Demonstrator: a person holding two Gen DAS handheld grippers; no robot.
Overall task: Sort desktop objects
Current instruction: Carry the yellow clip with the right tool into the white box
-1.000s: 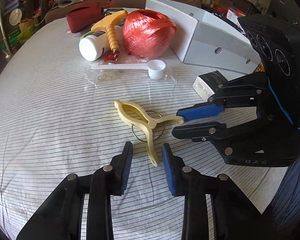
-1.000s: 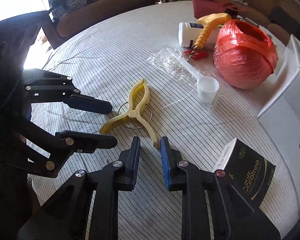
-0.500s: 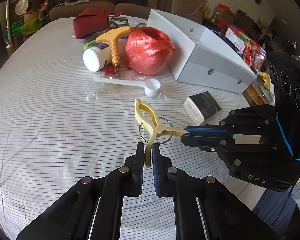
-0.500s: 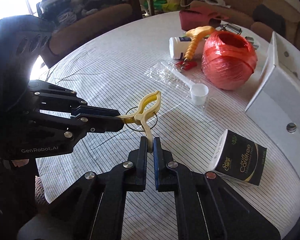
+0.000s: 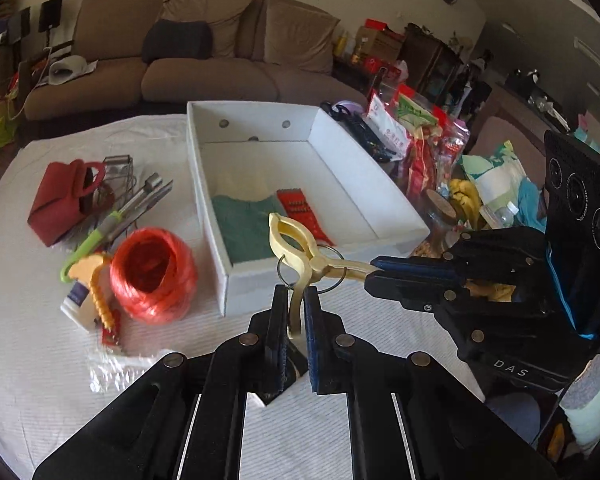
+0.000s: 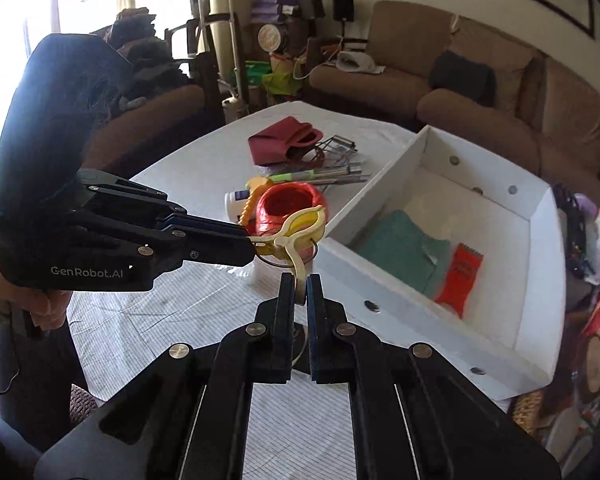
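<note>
Left wrist view, nearest first: the left gripper (image 5: 294,320) is clenched on one handle of the yellow clip (image 5: 300,248), while the right gripper (image 5: 374,270) pinches the other handle from the side. Each holds one leg, likely so the clip stays steady between them. It hangs in the air above the striped tablecloth (image 5: 40,360), just before the near wall of the white box (image 5: 380,196), which already holds a green cloth (image 5: 244,224) and a red packet (image 5: 302,212), so the box is probably its destination. Left of the box lie a red twine ball (image 5: 152,276) and, farther back, a maroon pouch (image 5: 60,200).
</note>
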